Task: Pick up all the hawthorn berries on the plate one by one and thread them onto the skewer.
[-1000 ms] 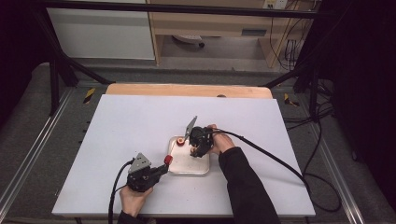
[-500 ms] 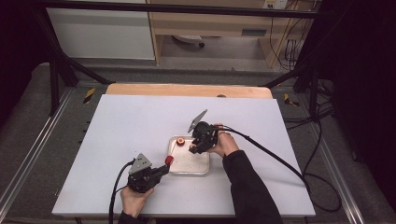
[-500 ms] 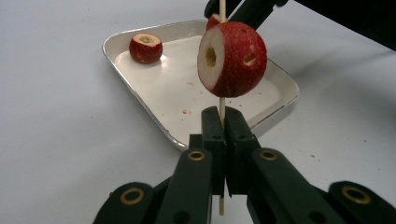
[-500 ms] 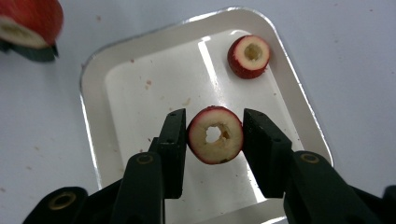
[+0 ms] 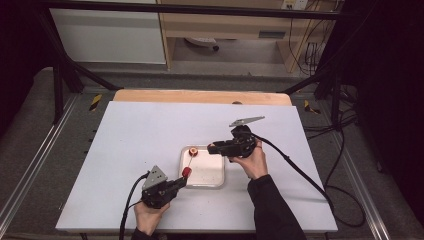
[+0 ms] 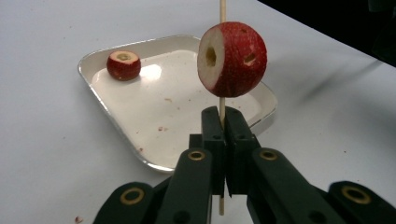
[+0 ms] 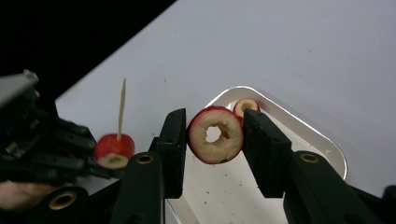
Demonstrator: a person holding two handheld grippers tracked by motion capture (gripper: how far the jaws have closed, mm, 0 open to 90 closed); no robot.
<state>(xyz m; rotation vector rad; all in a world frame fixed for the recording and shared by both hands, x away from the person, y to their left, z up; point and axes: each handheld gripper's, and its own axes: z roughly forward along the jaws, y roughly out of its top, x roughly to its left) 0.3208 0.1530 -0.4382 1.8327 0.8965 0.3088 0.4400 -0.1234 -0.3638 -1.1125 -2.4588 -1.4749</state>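
My left gripper is shut on a thin wooden skewer held upright. A cored red fruit piece is threaded on the skewer just above the jaws. In the high view this gripper sits at the near left corner of the metal tray. My right gripper is shut on a second cored red fruit piece, with its hole facing the camera. It hovers over the tray's far right side. A third fruit piece lies in the tray's far left corner.
The white table spreads wide around the tray, with a wooden strip along its far edge. A cable trails from the right gripper across the table's right side. Small red crumbs dot the tray floor.
My right gripper has drawn back to the right from the tray's far left corner, still shut on its fruit piece. The left gripper and skewer have stayed put.
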